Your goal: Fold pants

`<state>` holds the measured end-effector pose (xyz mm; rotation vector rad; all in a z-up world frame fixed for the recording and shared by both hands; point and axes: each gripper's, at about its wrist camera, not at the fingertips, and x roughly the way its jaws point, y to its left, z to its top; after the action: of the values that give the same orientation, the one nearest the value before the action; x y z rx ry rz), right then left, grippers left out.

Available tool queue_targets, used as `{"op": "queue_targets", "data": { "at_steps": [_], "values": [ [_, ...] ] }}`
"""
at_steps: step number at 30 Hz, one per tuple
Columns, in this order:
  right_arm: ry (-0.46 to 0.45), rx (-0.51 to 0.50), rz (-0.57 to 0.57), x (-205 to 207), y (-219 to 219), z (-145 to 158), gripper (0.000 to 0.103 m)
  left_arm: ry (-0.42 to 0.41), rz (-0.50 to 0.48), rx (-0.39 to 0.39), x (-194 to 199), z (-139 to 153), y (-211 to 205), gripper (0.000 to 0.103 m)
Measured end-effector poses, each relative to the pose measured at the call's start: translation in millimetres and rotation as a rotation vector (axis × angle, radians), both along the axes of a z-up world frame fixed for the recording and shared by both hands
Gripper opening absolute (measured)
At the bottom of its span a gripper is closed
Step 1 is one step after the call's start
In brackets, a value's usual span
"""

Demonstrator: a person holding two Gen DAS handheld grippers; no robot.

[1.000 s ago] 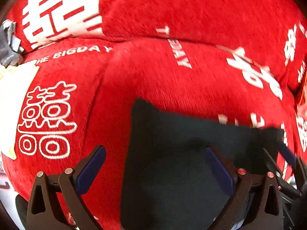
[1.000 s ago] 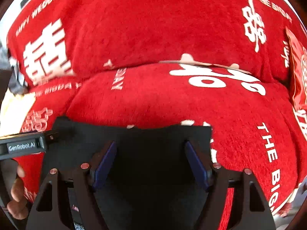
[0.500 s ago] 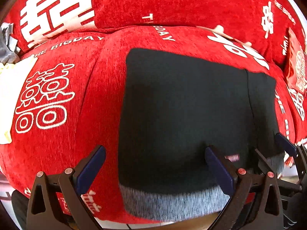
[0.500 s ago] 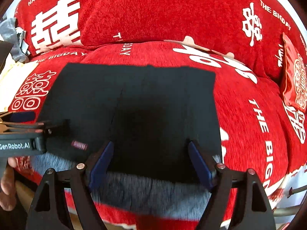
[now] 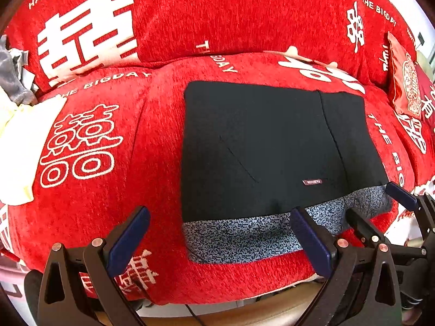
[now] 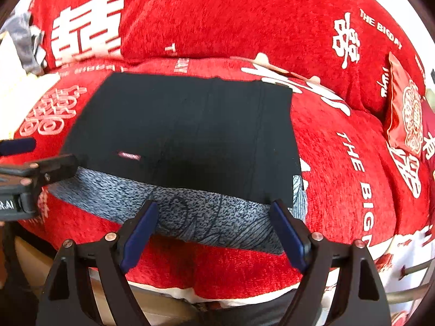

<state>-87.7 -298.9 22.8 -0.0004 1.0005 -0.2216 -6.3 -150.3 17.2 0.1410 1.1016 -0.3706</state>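
The black pants (image 5: 258, 141) (image 6: 185, 130) lie folded into a flat rectangle on the red sofa seat (image 5: 152, 135). Their grey speckled waistband (image 5: 239, 233) (image 6: 190, 212) sticks out along the near edge. My left gripper (image 5: 217, 225) hovers open over the waistband's left end, touching nothing. It also shows at the left edge of the right wrist view (image 6: 40, 154). My right gripper (image 6: 213, 212) is over the waistband's right part. Its jaws are opening, and the pads press on nothing. In the left wrist view the right gripper (image 5: 375, 203) stands by the pants' near right corner.
Behind the seat rises the red backrest (image 6: 217, 21) with white lettering. A red printed packet (image 5: 405, 76) (image 6: 405, 108) leans at the right. A pale yellow cloth (image 5: 21, 141) and a grey cloth (image 5: 11, 73) lie at the left. The seat's front edge drops off just under the grippers.
Both grippers have drawn back toward the seat's front edge, away from the pants. The whole folded rectangle and the grey waistband have come into view. The right jaws stand slightly wider.
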Motion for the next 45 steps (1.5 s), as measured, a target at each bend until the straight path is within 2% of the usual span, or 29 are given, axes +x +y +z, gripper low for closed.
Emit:
{"op": "queue_targets", "data": {
  "at_steps": [3,7,12,16,18,20,23,27,30,32,35,39,41,43,45],
  "values": [
    [-0.013,-0.02,-0.001,2.1,2.8,-0.8,0.087,0.019,0.011,0.016,4.2,-9.4,-1.0,0.103],
    [0.012,0.003,0.003,3.1,0.1,-13.6,0.087,0.058,0.003,0.048,6.8,-30.9,-3.2,0.103],
    [0.01,-0.009,0.013,-2.2,0.7,-13.6,0.088,0.081,-0.002,0.018,3.1,-31.0,3.5,0.103],
    [-0.064,0.034,-0.054,-6.8,-14.6,4.4,0.088,0.04,0.029,-0.065,8.0,-9.5,17.0,0.103],
    [-0.08,0.022,-0.08,-1.8,-21.0,8.2,0.088,0.08,0.065,-0.102,21.7,-9.2,18.0,0.103],
    [-0.064,0.026,-0.098,6.1,-26.0,6.1,0.088,0.112,0.079,-0.106,30.4,-15.2,13.0,0.103],
    [-0.013,0.058,-0.128,11.2,-31.9,-6.9,0.088,0.157,0.06,-0.041,33.0,-38.2,-1.6,0.103],
    [-0.039,0.038,-0.146,4.9,-39.1,-7.7,0.089,0.125,0.073,-0.07,25.6,-41.6,1.0,0.103],
    [-0.086,-0.052,-0.167,21.6,-39.2,7.0,0.089,0.15,0.081,-0.087,28.1,-45.2,3.3,0.103],
    [-0.114,-0.077,-0.158,38.7,-35.0,13.3,0.089,0.167,0.094,-0.103,29.1,-47.3,5.5,0.103],
    [-0.116,-0.116,-0.154,86.0,-29.1,11.4,0.089,0.155,0.094,-0.1,27.9,-46.2,3.6,0.103],
    [-0.046,-0.062,-0.184,136.7,-33.0,-9.9,0.089,0.138,0.083,-0.075,27.8,-43.3,0.5,0.103],
    [-0.021,-0.059,-0.204,145.1,-37.9,-20.5,0.092,0.14,0.082,-0.069,28.9,-42.8,-0.7,0.103],
    [-0.018,0.021,-0.263,141.6,-58.2,-33.3,0.102,0.141,0.079,-0.062,30.0,-42.7,-2.2,0.103],
    [-0.023,0.124,-0.297,134.0,-76.6,-39.4,0.103,0.139,0.074,-0.052,31.1,-41.0,-5.2,0.103]
  ]
}}
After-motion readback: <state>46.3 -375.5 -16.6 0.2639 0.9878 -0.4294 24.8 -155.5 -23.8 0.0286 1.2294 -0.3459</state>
